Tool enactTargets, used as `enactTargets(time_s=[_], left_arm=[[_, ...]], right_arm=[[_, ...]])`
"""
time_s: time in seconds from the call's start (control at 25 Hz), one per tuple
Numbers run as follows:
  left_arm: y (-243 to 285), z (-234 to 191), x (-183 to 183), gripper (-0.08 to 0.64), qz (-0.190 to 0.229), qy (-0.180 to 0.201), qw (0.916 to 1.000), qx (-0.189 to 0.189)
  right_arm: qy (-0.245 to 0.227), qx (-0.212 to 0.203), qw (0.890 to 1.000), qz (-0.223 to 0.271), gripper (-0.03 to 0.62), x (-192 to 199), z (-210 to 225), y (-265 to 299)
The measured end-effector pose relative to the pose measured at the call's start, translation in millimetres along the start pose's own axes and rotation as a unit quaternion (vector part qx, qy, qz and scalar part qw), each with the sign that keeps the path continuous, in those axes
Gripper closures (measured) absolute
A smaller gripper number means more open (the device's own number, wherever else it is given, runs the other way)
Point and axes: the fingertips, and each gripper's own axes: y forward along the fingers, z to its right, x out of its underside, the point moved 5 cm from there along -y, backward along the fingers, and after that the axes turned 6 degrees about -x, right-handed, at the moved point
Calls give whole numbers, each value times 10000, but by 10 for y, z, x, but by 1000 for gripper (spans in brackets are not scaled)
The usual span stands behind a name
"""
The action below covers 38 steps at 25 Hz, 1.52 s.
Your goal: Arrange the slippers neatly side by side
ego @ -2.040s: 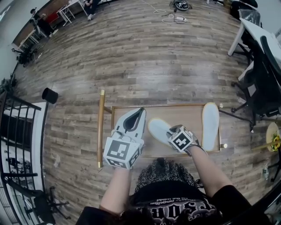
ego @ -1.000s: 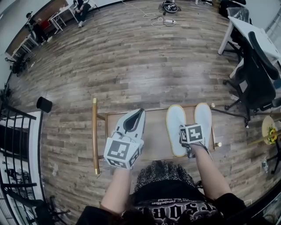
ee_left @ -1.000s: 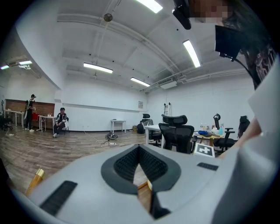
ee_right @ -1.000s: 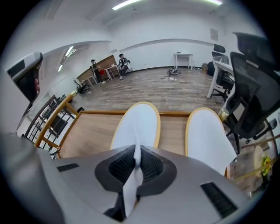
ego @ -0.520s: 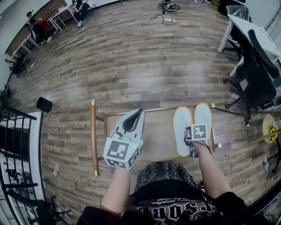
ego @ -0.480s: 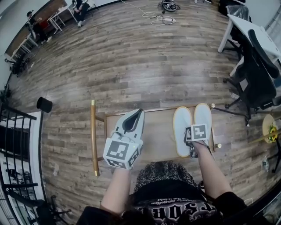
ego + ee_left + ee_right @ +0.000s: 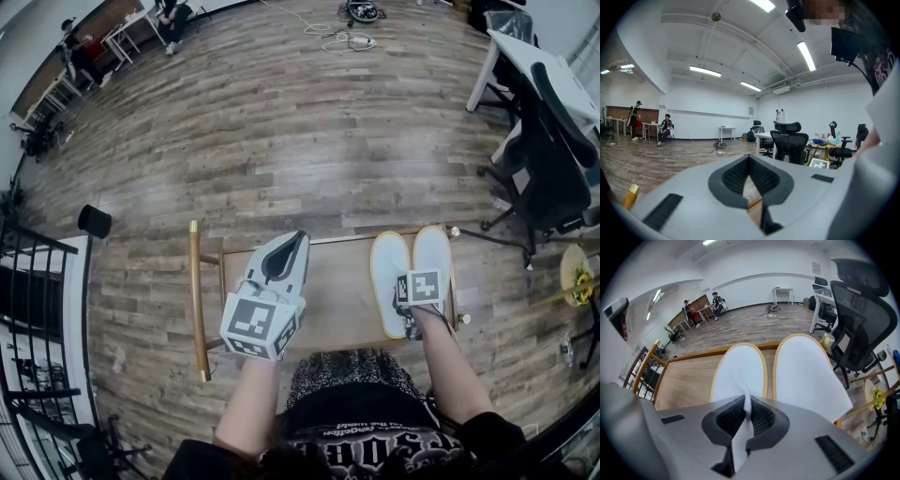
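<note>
Slipper (image 7: 740,369) shifted beside mate (image 7: 806,371), right gripper (image 7: 746,412) pinching, steeply down

Slippers (image 7: 388,274) side by side on table (image 7: 338,286), R gripper (image 7: 410,324) prob on heel

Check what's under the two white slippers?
A low wooden table; the left slipper and right slipper rest on its right end. The wood beneath them is covered, so anything under the soles can't be seen.

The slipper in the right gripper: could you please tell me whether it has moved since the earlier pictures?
Yes. The held slipper went right across the table, now parallel beside the other slipper.
</note>
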Motion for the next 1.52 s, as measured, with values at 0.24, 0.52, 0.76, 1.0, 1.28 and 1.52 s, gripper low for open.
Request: enactTargets(time_s=[0.24, 0.52, 0.76, 1.0, 1.28, 1.52], left_arm=[[52, 21, -6, 558, 9, 20, 10000, 15], [50, 34, 6, 558, 9, -2, 10000, 7], [59, 41, 6, 558, -18, 10, 10000, -27], [-15, 34, 23, 558, -23, 12, 10000, -87], [-111, -75, 108, 558, -66, -56, 9998, -191], [-158, -103, 79, 558, -42, -32, 9997, -219]], right_arm=[[-69, -16, 10000, -28, 574, -14, 3, 5], [-7, 38, 10000, -21, 574, 69, 14, -35], [-273, 315, 9991, -1, 577, 2, 47, 12], [82, 124, 9999, 30, 577, -96, 151, 24], [150, 131, 9998, 78, 577, -160, 159, 92], [332, 239, 9991, 108, 577, -244, 253, 95]])
